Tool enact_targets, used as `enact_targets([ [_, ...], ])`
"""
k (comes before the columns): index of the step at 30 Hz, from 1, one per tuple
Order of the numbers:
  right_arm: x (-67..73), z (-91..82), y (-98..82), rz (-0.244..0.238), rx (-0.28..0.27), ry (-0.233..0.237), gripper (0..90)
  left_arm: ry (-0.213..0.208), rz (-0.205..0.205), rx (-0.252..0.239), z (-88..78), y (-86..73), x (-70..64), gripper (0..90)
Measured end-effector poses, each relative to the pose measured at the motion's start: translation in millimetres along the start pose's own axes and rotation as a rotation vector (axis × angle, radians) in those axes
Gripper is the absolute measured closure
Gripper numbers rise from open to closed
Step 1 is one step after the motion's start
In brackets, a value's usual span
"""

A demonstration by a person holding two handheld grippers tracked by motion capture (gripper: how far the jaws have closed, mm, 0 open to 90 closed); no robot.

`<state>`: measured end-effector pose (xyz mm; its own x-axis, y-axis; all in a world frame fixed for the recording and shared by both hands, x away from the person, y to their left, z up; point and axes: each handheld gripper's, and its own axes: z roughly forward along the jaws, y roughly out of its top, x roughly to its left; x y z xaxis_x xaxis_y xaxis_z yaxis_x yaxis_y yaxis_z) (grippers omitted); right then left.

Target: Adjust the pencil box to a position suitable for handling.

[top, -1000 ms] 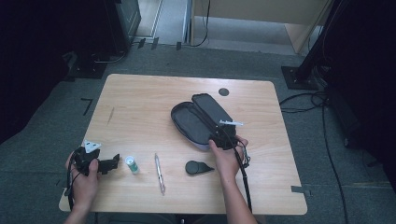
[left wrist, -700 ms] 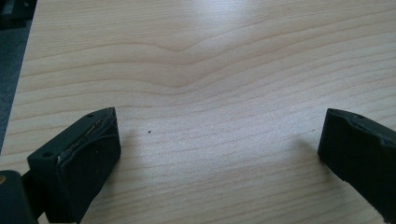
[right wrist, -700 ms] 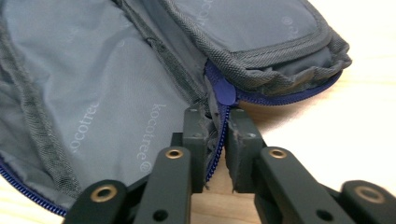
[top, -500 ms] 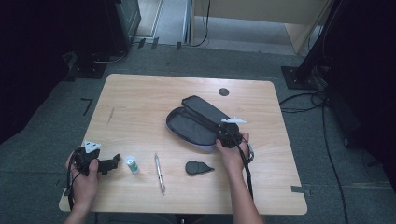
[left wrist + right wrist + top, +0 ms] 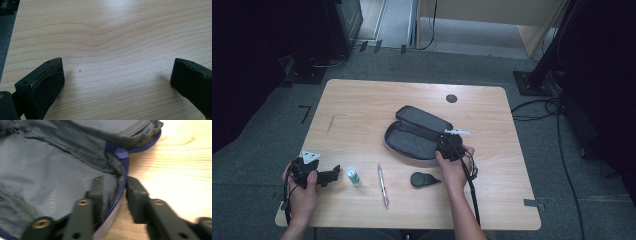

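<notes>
Since a second ago our right tool [image 5: 113, 192] has slid the soft, floppy pencil case [image 5: 412, 135] leftward at mid-tabletop [image 5: 362, 105], jaws just reopening astride its zipper rim, the firmest hold; left tool [image 5: 117, 80] spread.

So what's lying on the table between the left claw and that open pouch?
In the high view, a small white-and-green bottle and a pen lie between the left claw and the pouch.
</notes>
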<state>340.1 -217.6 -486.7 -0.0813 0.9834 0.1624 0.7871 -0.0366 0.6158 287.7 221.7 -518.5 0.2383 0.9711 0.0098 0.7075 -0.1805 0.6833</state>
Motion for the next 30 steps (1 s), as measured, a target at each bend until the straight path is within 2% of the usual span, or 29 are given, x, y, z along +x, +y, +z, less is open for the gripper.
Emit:
enact_targets([
  [2, 0.3, 3.6, -0.6, -0.004, -0.002, 0.005, 76.7, 0.000, 0.000, -0.001, 0.1, -0.1, 0.1, 0.0],
  [4, 1.1, 5.3, -0.4, -0.040, -0.015, -0.007, 81.7, 0.000, 0.001, 0.001, 0.0, 0.0, 0.1, 0.0],
  [5, 1.1, 5.3, -0.4, -0.040, -0.015, -0.007, 81.7, -0.001, 0.001, 0.001, 0.0, 0.1, 0.2, 0.0],
  [10, 0.1, 5.6, -1.5, -0.123, -0.037, 0.011, 87.0, -0.001, 0.003, 0.001, 0.1, 0.3, 0.3, 0.0],
  [15, -3.1, 4.8, -3.6, -0.112, -0.041, 0.020, 86.4, -0.001, 0.003, 0.002, 0.1, 0.3, 0.4, 0.0],
  [17, -3.5, 4.0, -4.1, -0.105, -0.048, 0.044, 78.5, -0.001, 0.003, 0.002, 0.1, 0.4, 0.4, 0.0],
  [18, -4.3, 1.3, -4.1, -0.100, -0.060, 0.025, 65.2, -0.001, 0.003, 0.002, 0.2, 0.4, 0.4, 0.0],
  [19, -4.3, 1.3, -4.1, -0.100, -0.060, 0.025, 65.2, -0.001, 0.004, 0.003, 0.2, 0.5, 0.5, 0.0],
  [20, -5.2, -0.8, -3.9, -0.091, -0.068, 0.020, 59.9, -0.002, 0.003, 0.003, 0.2, 0.5, 0.4, 0.0],
  [21, -6.9, -3.7, -4.0, -0.079, -0.080, 0.030, 54.9, -0.001, 0.003, 0.003, 0.2, 0.6, 0.5, 0.0],
  [22, -10.0, -11.1, -5.3, -0.076, -0.102, 0.076, 47.9, -0.002, 0.003, 0.003, 0.2, 0.6, 0.4, 0.0],
  [23, -10.0, -11.1, -5.3, -0.076, -0.102, 0.076, 47.9, -0.002, 0.003, 0.003, 0.2, 0.6, 0.4, 0.0],
  [24, -11.7, -19.5, -8.1, -0.107, -0.109, 0.116, 39.4, -0.001, 0.003, 0.003, 0.2, 0.6, 0.4, 0.0],
  [25, -12.2, -23.9, -10.2, -0.124, -0.114, 0.137, 35.9, -0.001, 0.003, 0.003, 0.2, 0.6, 0.5, 0.0],
  [29, -15.5, -42.0, -22.8, -0.197, -0.121, 0.194, 18.5, -0.001, 0.004, 0.003, 0.2, 0.6, 0.5, 0.0],
  [30, -15.5, -42.0, -22.8, -0.197, -0.121, 0.194, 18.5, -0.001, 0.003, 0.003, 0.2, 0.6, 0.4, 0.0],
])
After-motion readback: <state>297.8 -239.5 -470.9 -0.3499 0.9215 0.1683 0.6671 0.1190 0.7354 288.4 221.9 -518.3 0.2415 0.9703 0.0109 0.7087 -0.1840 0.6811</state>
